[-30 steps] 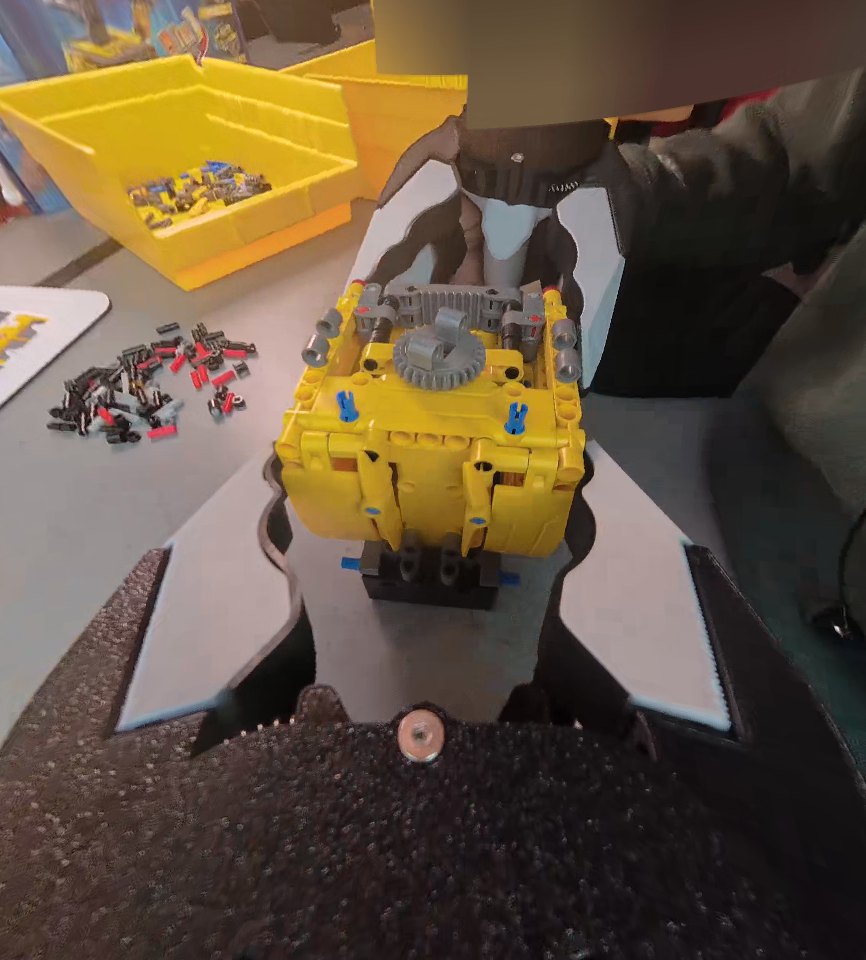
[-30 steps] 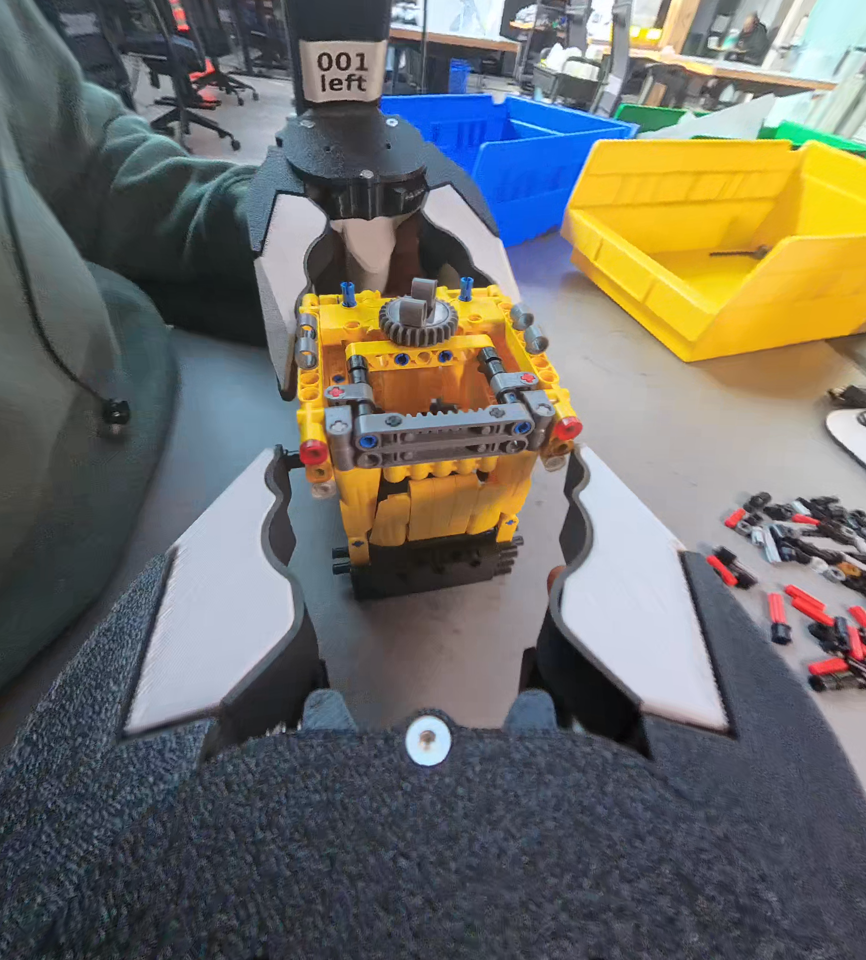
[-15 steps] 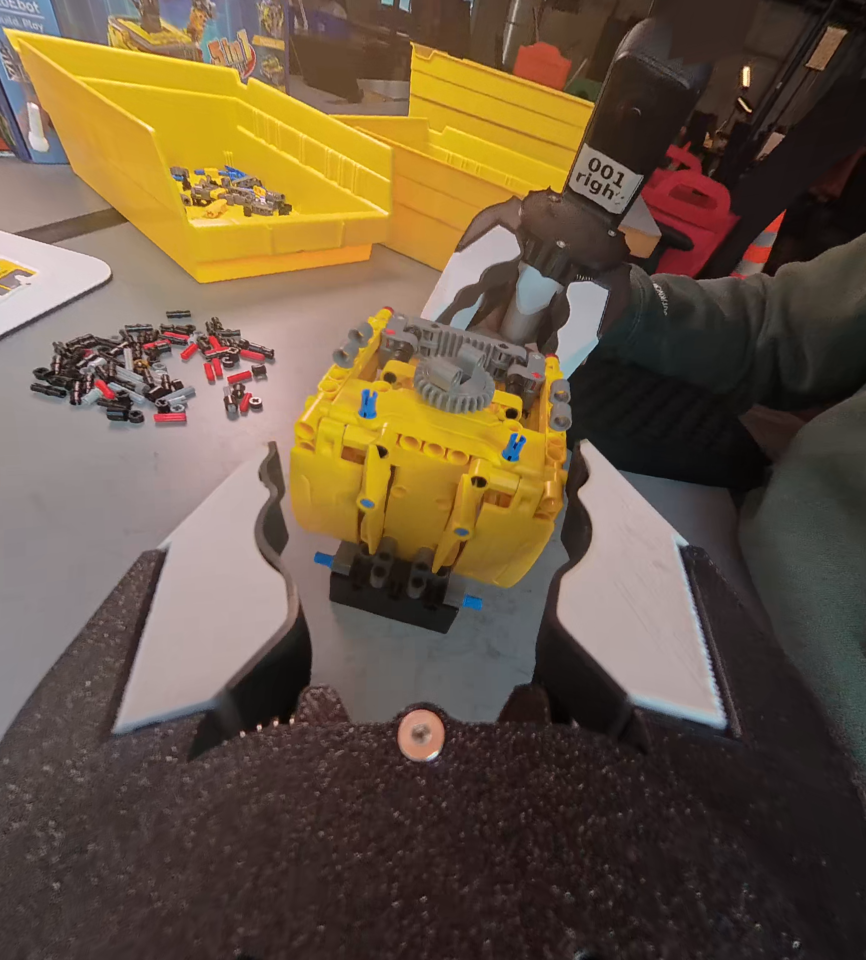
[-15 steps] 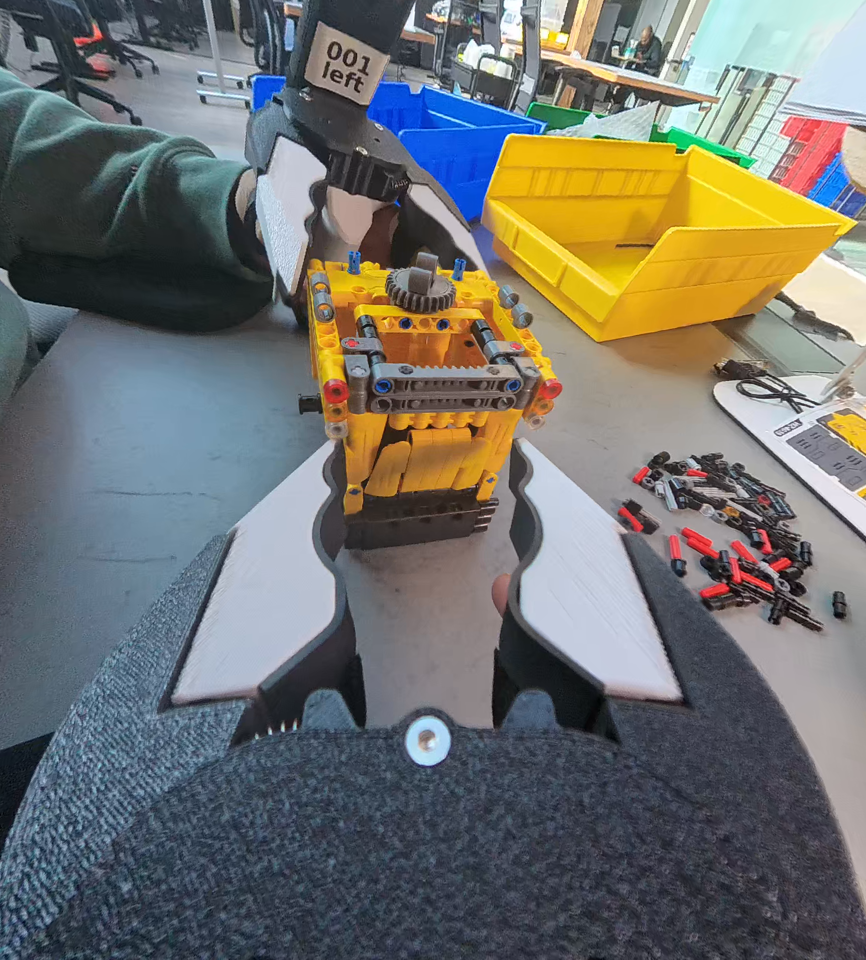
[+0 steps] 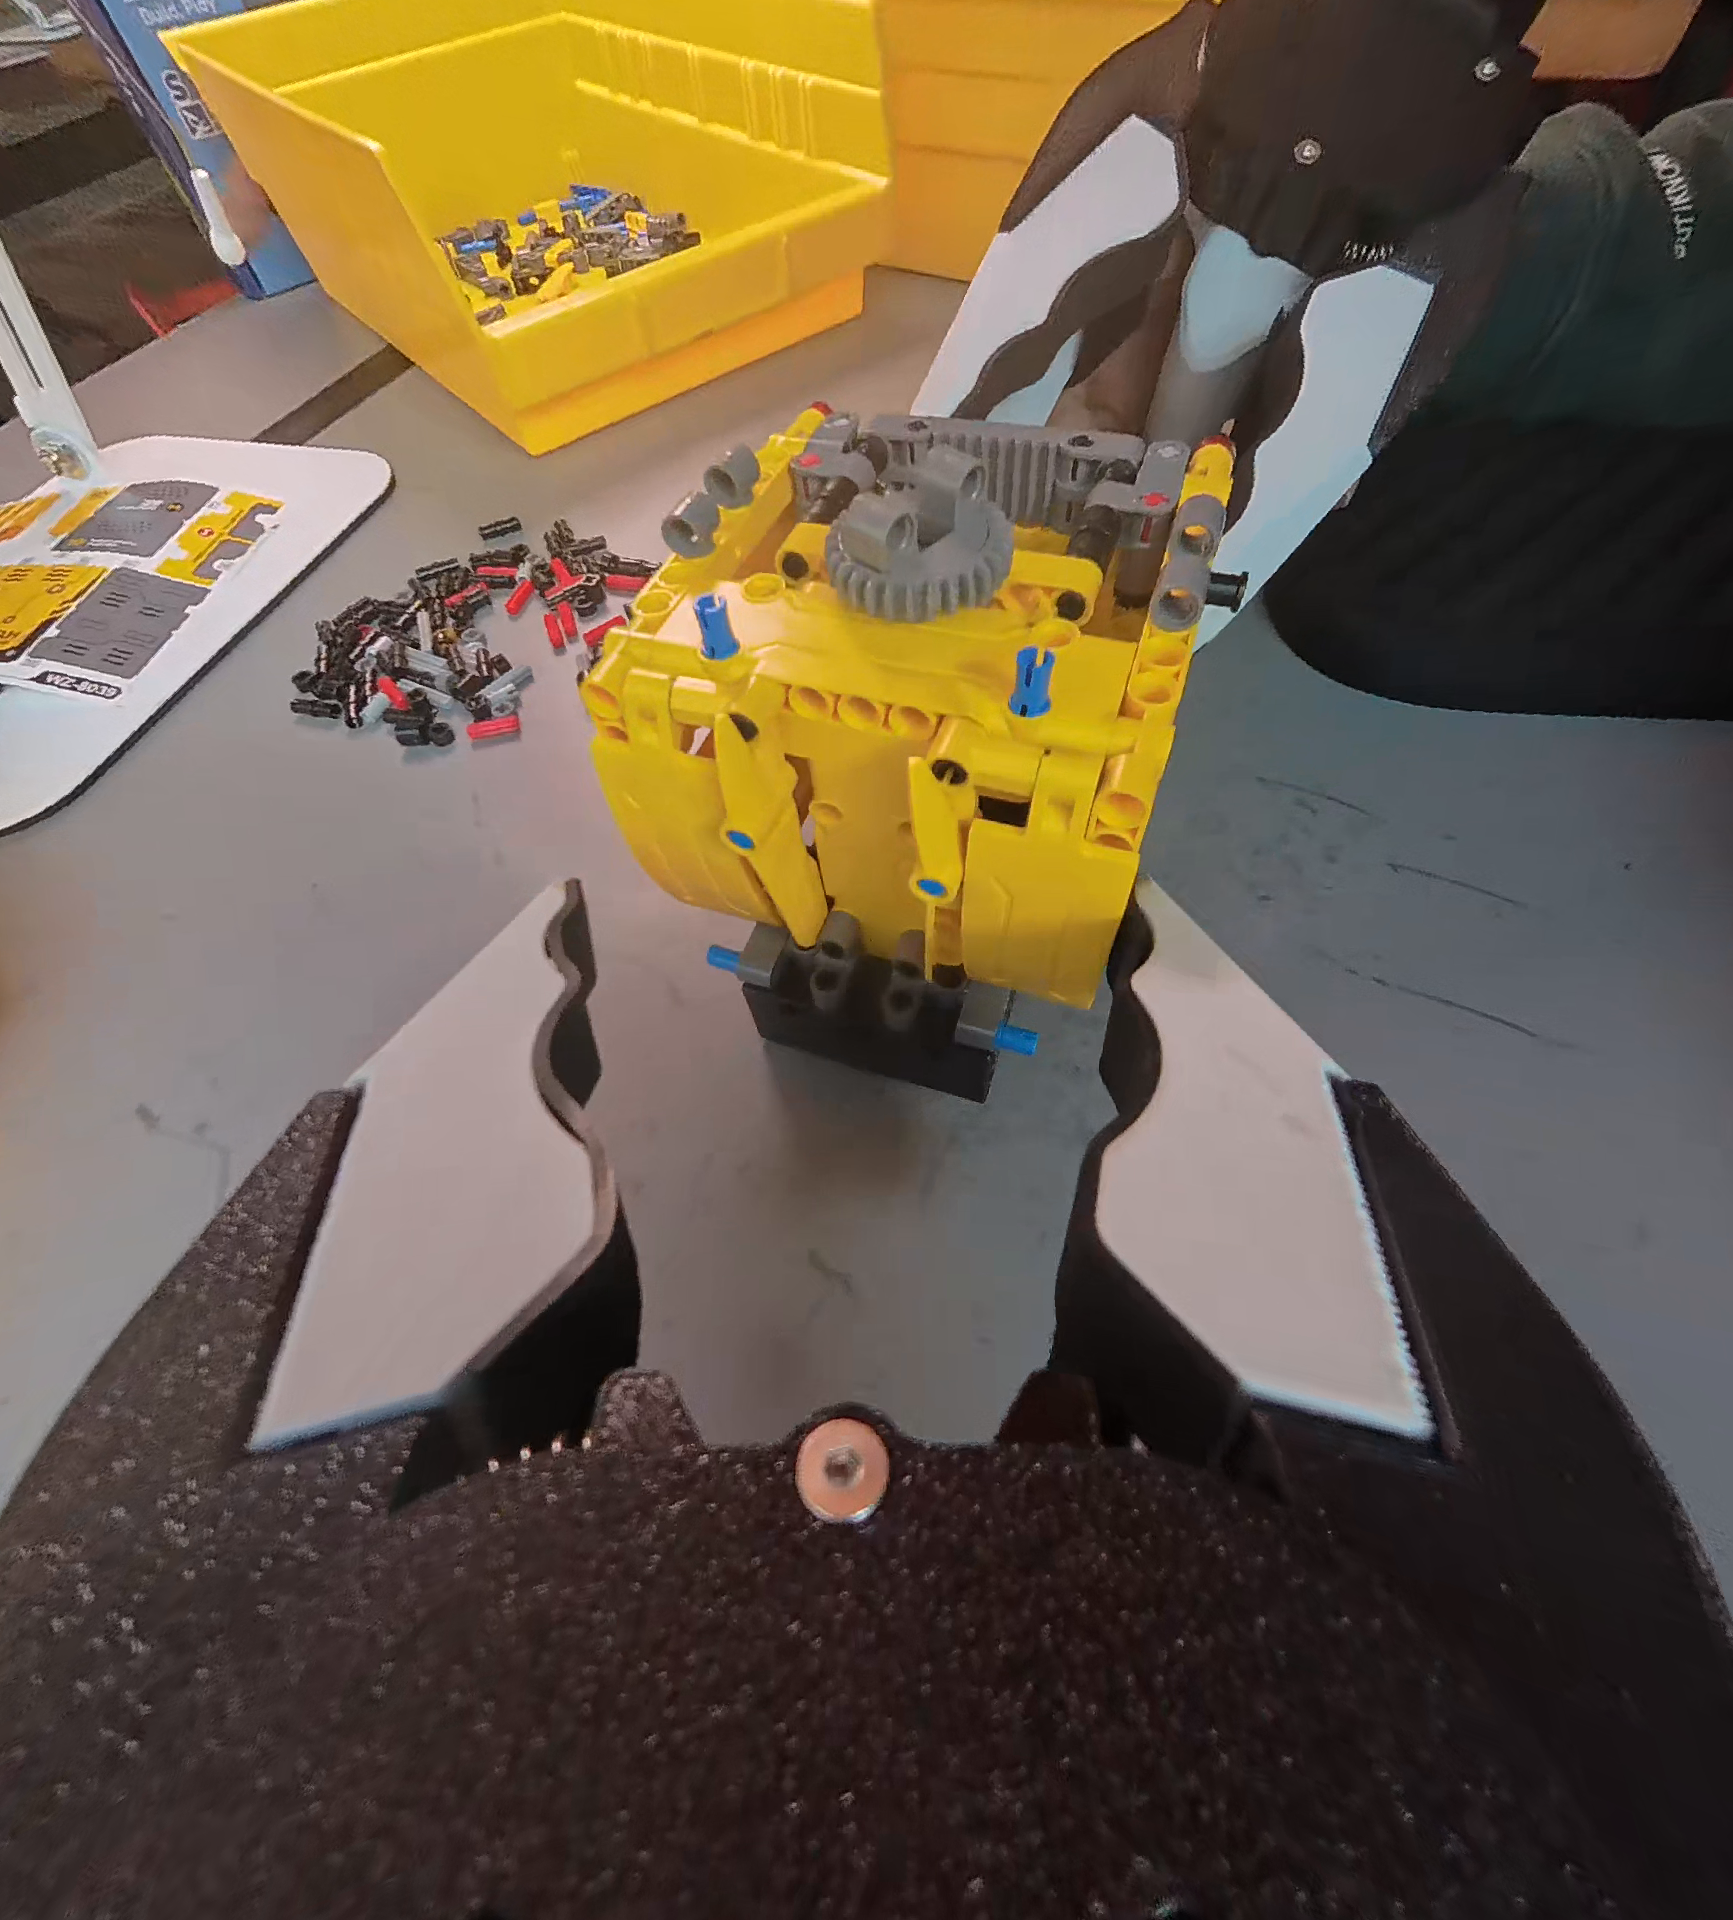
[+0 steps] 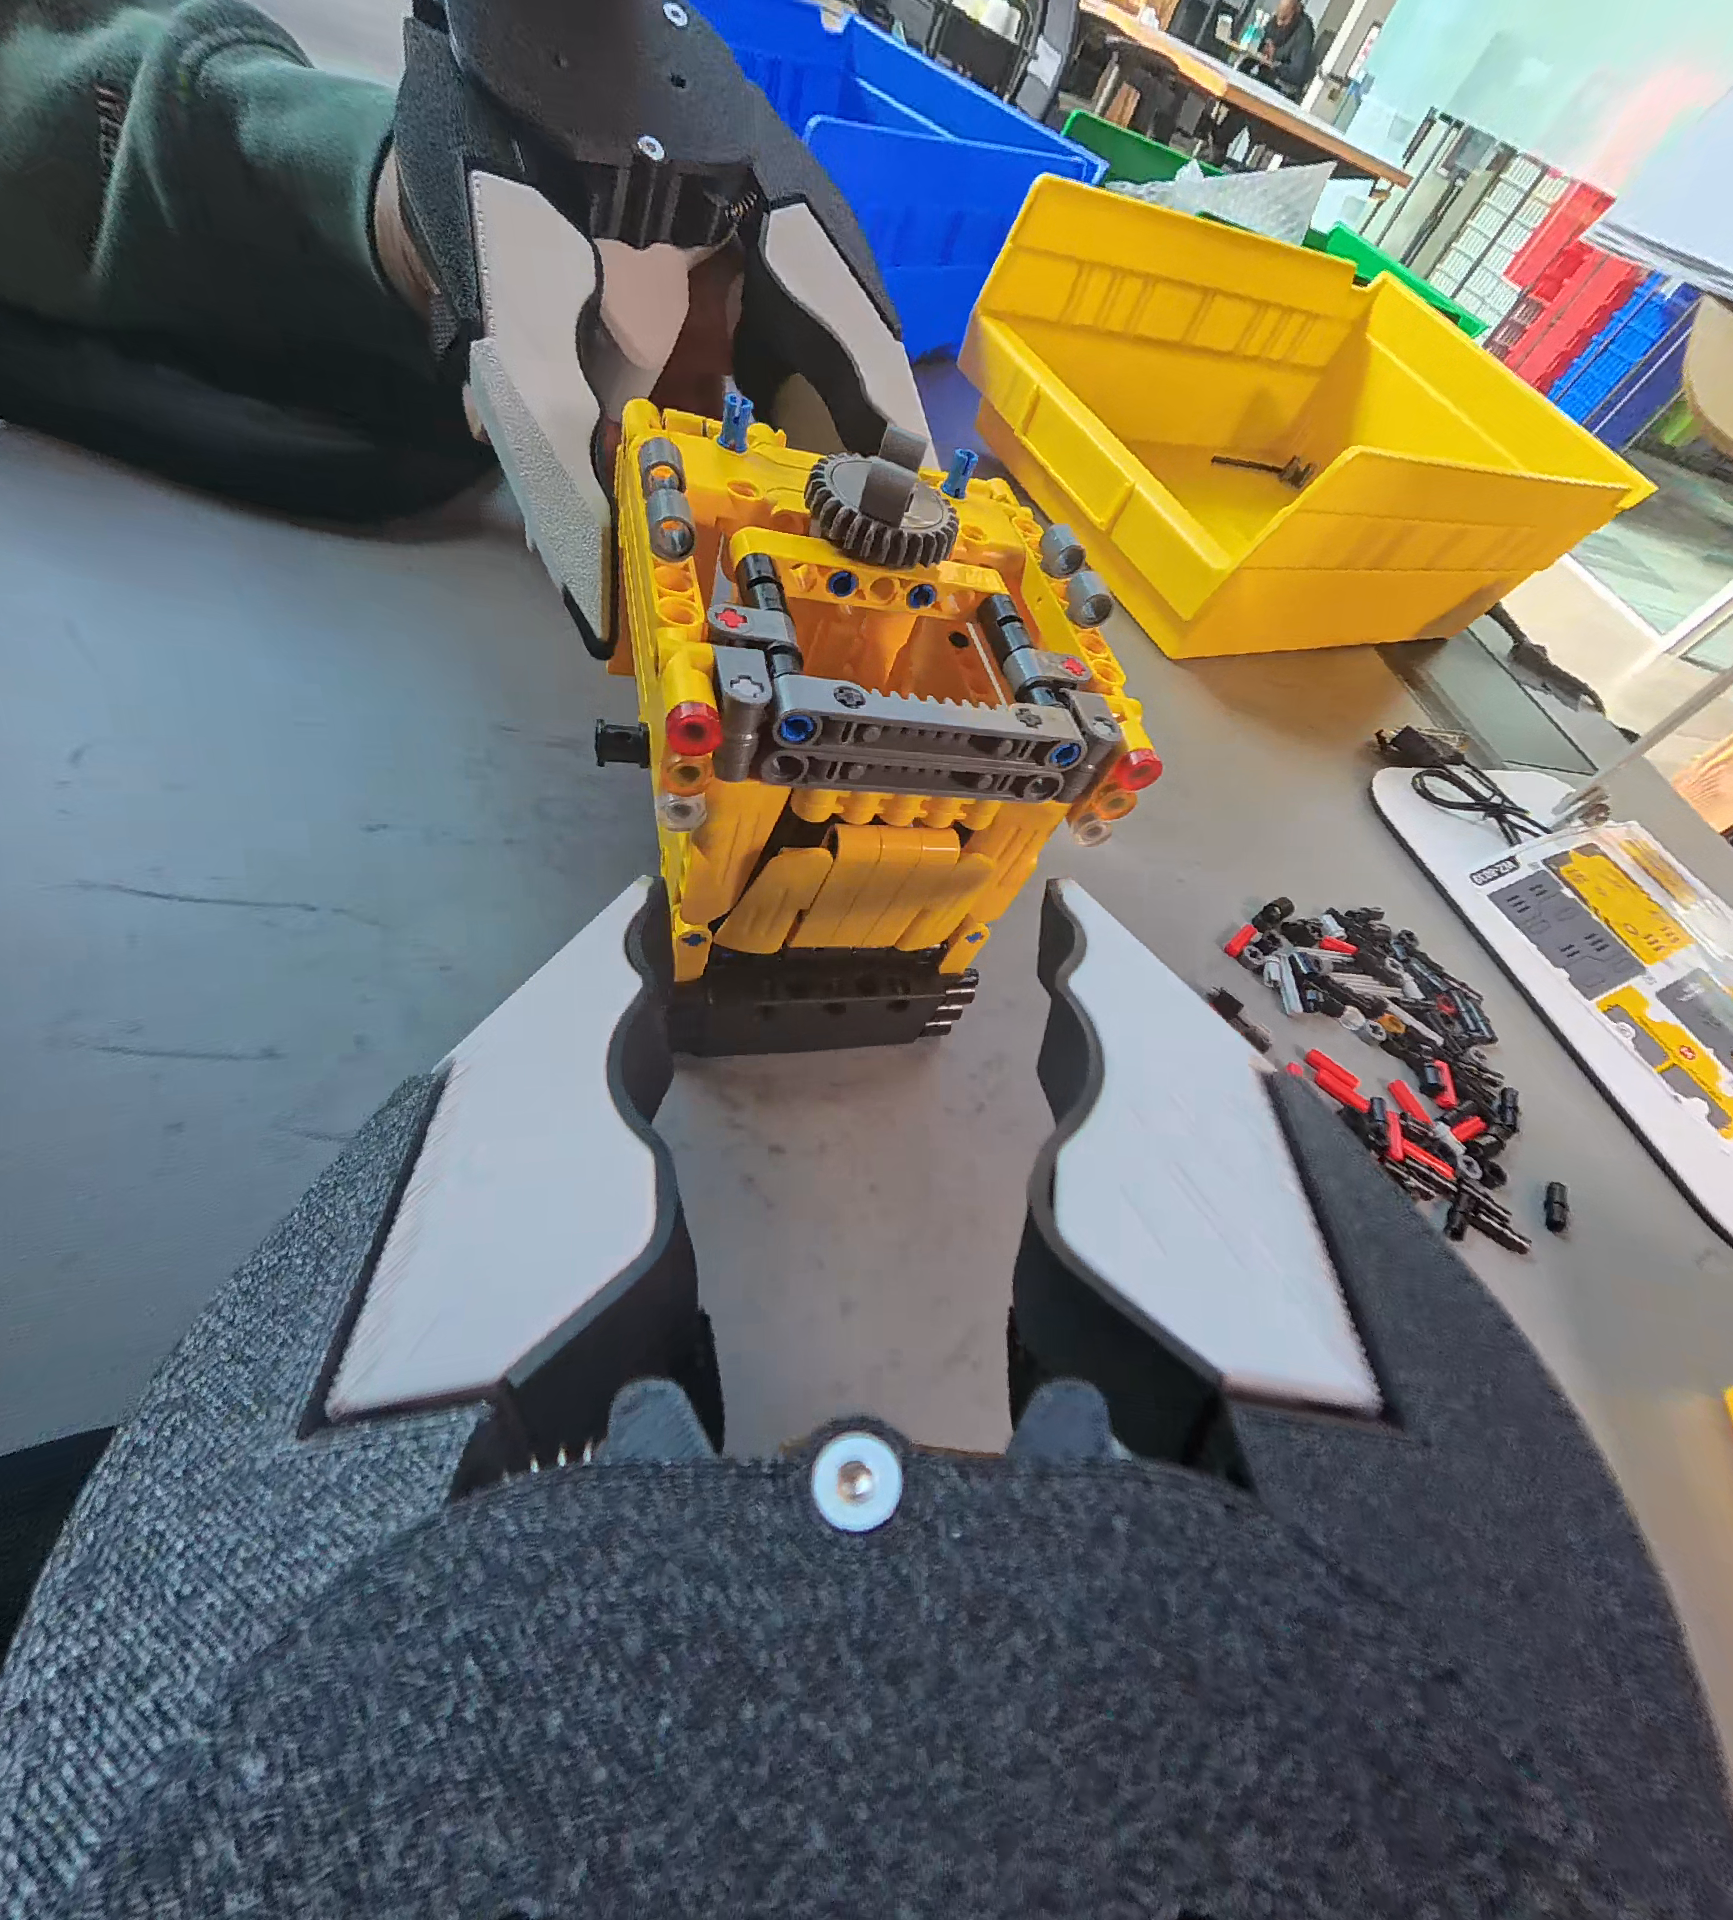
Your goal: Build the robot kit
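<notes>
Now 2 open grippers, left gripper (image 5: 857, 935) and right gripper (image 6: 846, 925), flank yellow brick model (image 5: 883, 748).

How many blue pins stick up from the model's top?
2: one blue pin at the left front corner, the other at the right front, left wrist view. Others may be hidden.

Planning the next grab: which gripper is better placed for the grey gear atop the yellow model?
Left, probably. The grey gear sits on the yellow model's side nearest the open left gripper; the right gripper, also open, would have to reach across the grey rack.
</notes>
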Demonstrator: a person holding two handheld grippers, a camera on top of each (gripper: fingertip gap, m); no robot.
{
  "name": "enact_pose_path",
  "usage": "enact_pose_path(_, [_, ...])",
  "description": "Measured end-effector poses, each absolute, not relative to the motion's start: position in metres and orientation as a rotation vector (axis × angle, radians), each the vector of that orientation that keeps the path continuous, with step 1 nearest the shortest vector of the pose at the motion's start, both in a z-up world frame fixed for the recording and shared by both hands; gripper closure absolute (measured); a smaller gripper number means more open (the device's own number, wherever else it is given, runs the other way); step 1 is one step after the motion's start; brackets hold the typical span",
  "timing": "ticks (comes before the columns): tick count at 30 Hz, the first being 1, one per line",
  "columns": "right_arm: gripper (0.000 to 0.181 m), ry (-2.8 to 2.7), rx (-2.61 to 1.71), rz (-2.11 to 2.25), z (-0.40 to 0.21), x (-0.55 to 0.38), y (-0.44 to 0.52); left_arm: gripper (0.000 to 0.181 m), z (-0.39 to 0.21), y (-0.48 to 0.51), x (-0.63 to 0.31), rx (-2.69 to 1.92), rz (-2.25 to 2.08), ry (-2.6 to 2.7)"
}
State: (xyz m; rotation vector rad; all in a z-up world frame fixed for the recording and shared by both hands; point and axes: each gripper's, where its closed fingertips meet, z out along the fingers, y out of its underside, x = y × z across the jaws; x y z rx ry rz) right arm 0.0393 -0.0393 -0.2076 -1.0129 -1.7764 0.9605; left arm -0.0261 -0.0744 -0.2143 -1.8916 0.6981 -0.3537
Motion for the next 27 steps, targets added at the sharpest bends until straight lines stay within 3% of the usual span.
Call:
enact_pose_path(10, [0.118, -1.686, -1.039, 1.061, -0.196, 0.037, -0.038, 0.139, -0.218, -0.046, -0.080, -1.994, -0.178, 0.350])
enact_pose_path(16, [0.119, -1.632, -1.071, 0.980, -0.196, 0.035, -0.021, 0.140, -0.206, -0.036, -0.119, -1.944, -0.238, 0.096])
enact_pose_path(21, [0.114, -1.621, -1.142, 0.877, -0.205, 0.029, -0.007, 0.124, -0.178, -0.059, -0.077, -1.770, -0.450, 0.320])
enact_pose_path(27, [0.114, -1.673, -1.174, 0.830, -0.216, 0.010, -0.006, 0.121, -0.184, -0.064, -0.024, -1.735, -0.453, 0.579])
